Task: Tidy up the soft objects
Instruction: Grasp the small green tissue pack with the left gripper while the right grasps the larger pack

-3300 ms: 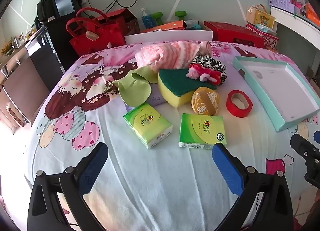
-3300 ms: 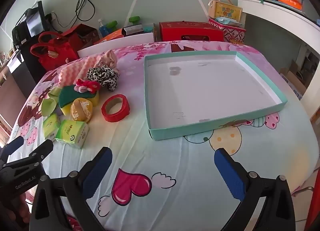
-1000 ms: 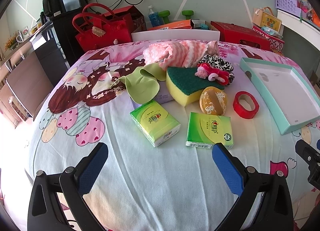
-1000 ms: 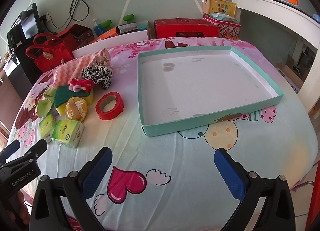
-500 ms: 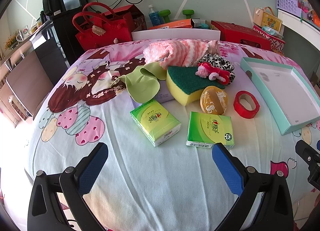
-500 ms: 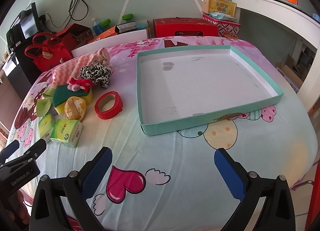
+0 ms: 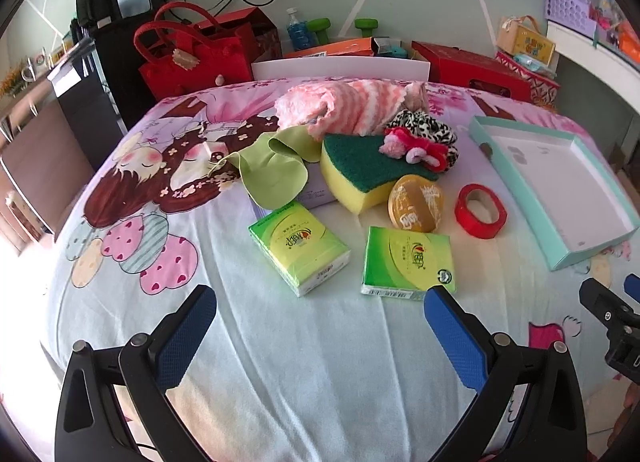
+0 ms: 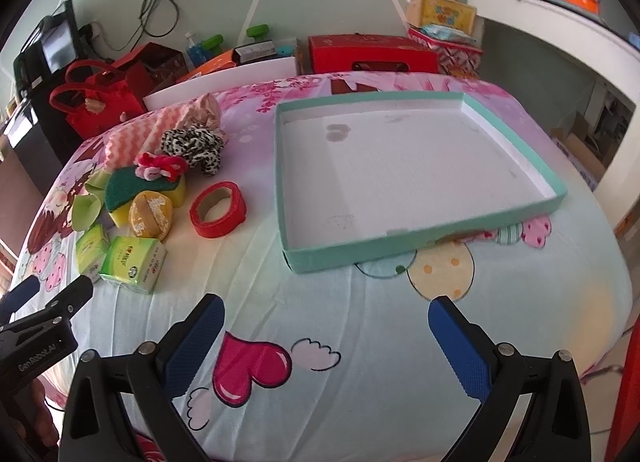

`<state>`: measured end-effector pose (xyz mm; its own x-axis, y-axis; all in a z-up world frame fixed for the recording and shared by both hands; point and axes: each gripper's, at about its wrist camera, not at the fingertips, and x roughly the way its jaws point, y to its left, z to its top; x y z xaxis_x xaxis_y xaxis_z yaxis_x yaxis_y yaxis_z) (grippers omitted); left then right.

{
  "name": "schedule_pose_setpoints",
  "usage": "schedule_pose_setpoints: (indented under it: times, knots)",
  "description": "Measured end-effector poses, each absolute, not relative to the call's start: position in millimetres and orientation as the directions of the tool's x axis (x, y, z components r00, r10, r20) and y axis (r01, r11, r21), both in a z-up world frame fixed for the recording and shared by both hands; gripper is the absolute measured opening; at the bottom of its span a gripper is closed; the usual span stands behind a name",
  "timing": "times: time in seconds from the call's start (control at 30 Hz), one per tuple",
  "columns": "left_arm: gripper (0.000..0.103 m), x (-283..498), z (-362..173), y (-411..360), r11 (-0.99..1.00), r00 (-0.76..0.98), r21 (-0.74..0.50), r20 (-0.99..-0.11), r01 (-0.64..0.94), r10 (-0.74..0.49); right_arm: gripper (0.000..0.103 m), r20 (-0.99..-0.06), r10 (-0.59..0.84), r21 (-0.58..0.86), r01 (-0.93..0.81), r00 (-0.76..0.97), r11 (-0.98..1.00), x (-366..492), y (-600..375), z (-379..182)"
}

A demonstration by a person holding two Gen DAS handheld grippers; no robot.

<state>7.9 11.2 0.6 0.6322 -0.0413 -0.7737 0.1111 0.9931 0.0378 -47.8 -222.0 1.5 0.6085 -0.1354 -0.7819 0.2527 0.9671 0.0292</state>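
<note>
Tissue packs (image 7: 408,260) lie nearest left gripper (image 7: 320,318), beside sponge (image 7: 362,171) on bed; tray (image 8: 416,169) empty. Likely light, squashy, film slippery: pinch across short sides. Left gripper and right gripper (image 8: 326,328) both spread wide, holding nothing.

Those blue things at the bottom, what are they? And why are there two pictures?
They are the tips of grabbing tools a person holds, one per hand. Each tool carries a camera, hence two pictures. The left gripper faces soft things on the bedsheet: two tissue packs, a sponge, a pink towel, hair ties, plus red tape. The right gripper faces an empty teal tray. Both are open, holding nothing.
</note>
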Motion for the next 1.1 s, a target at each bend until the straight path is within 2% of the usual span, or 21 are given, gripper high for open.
schedule_pose_setpoints:
  times: [0.43, 0.73, 1.1]
  knots:
    - [0.103, 45.4, 8.2, 45.7, 0.995, 0.593, -0.017, -0.802, 0.103, -0.075, 0.103, -0.811, 0.054, 0.063, -0.005, 0.583, 0.998, 6.3, -160.2, 15.0]
    - [0.102, 64.9, -16.1, 68.7, 0.996, 0.519, -0.069, -0.85, 0.054, -0.087, 0.103, -0.857, 0.106, 0.04, -0.139, 0.504, 0.989, 31.6, -112.7, -6.4]
    - [0.102, 79.4, -25.0, 88.4, 0.99, 0.496, -0.141, -0.858, 0.022, -0.133, 0.103, -0.894, 0.154, 0.068, -0.211, 0.421, 0.975, 55.8, -84.0, -31.7]
